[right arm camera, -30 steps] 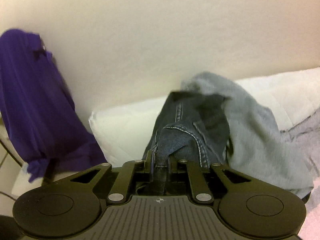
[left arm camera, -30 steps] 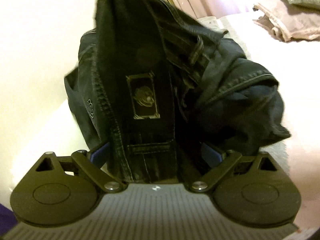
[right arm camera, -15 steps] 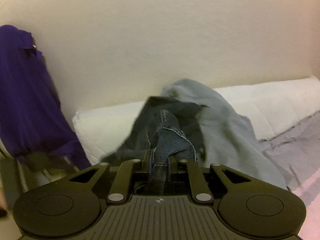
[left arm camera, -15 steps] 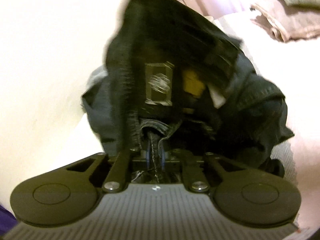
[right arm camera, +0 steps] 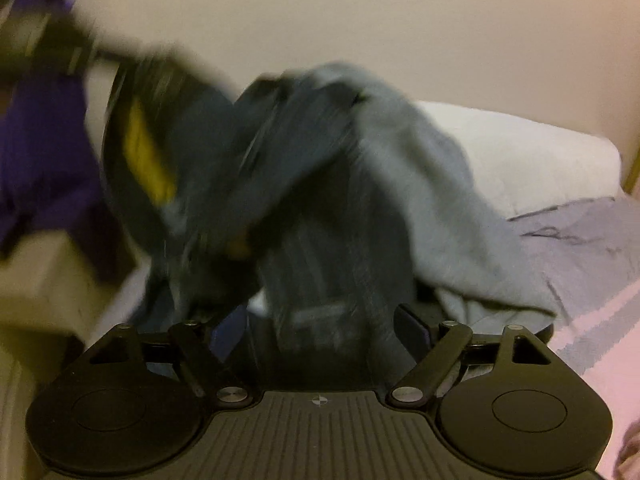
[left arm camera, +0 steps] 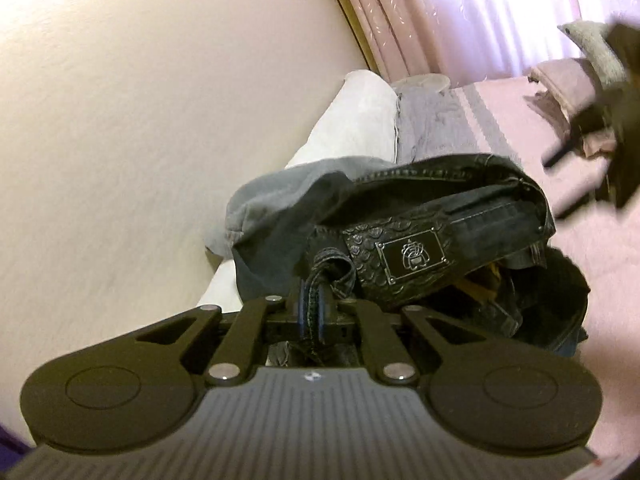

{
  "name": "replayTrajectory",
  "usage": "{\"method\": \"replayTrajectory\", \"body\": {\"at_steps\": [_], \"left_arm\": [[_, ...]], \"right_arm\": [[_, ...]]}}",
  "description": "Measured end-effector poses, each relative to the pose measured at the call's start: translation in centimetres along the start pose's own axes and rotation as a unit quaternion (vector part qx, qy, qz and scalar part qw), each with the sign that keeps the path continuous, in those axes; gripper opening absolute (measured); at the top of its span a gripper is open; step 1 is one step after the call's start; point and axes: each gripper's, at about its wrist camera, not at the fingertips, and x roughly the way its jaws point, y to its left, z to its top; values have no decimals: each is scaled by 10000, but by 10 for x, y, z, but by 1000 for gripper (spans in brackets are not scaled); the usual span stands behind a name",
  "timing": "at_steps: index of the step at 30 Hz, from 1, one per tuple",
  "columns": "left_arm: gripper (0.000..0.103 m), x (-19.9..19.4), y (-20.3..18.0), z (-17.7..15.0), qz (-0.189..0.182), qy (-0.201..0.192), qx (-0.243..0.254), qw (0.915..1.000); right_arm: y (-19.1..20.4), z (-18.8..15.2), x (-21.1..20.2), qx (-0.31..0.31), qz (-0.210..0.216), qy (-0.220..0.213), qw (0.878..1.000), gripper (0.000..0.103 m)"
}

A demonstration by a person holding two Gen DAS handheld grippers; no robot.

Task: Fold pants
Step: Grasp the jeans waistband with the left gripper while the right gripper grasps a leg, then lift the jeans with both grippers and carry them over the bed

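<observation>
This is a bedroom in someone's home. A bed with a pink and grey striped cover is taking up most of the room, and a white pillow is lying along the plain cream wall. Pink curtains are hanging at the far end, letting daylight glow through. Folded laundry is sitting in a pile on the far right of the bed, and a purple garment is hanging at the left by the wall.
</observation>
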Motion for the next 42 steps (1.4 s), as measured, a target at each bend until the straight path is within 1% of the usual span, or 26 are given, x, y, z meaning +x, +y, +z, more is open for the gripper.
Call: {"method": "replayTrajectory", "body": {"at_steps": [2,4,5,7,8,9,10,11,13,16,18,20,23,26,28,29,30,31,34,35,39,40,42], "left_arm": [[4,-2,6,6,-36,-31,-26,10000],[4,-1,4,15,-72,-47,-22,10000],[4,-1,6,14,-93,-46,-22,9999],[4,2,9,18,-119,-23,-30,9999],[4,4,11,20,-136,-10,-36,9999],[4,5,13,23,-152,2,-25,9999],[4,6,13,24,-157,16,1,9999],[4,8,13,25,-159,28,27,9999],[4,11,12,27,-190,49,70,9998],[4,8,9,29,-209,42,92,9997],[3,4,11,33,-190,-10,38,9998],[3,-6,15,43,-171,-149,-25,9997],[3,-29,17,66,-97,-445,28,9990],[3,-58,12,101,-129,-832,96,9964],[3,-81,-1,127,-221,-1133,216,9931],[3,-94,-10,141,-290,-1291,269,9908],[2,-105,-19,156,-376,-1433,308,9885],[2,-118,-31,171,-476,-1589,369,9855],[2,-157,-73,213,-805,-2044,537,9741],[2,-172,-91,227,-917,-2191,621,9694],[2,-225,-171,276,-1426,-2646,883,9496],[2,-238,-195,287,-1585,-2708,949,9447],[2,-263,-250,307,-1902,-2836,1206,9321]], "right_arm": [[11,-12,16,-237,-169,-18,9996,79],[15,-19,31,-306,-338,-52,9989,79],[15,-20,38,-286,-430,-56,9987,79],[11,-17,50,-114,-412,-126,9990,79],[10,-16,54,-55,-432,-154,9989,69],[9,-13,57,-36,-494,-169,9986,52],[8,-10,58,0,-588,-124,9982,21],[4,-6,57,133,-701,-54,9974,18],[-6,2,42,450,-705,-129,9964,13],[-16,14,-2,559,-942,-354,9934,11],[-28,23,-44,785,-949,-637,9903,10],[-37,32,-91,926,-1055,-923,9858,10],[-49,39,-178,1132,-1317,-1410,9747,9],[-55,30,-258,1372,-1565,-1763,9621,9],[-54,12,-313,1599,-1672,-1945,9532,9],[-53,-2,-344,1712,-1735,-2030,9484,9],[-52,-13,-366,1798,-1793,-2095,9443,9],[-49,-31,-394,1906,-1872,-2186,9385,9],[-42,-81,-489,2274,-2089,-2423,9198,9],[-37,-107,-521,2457,-2109,-2468,9134,9],[-12,-199,-624,3016,-2208,-2601,8903,9],[-3,-223,-647,3164,-2237,-2611,8841,9],[16,-268,-692,3441,-2389,-2576,8707,9]]}}
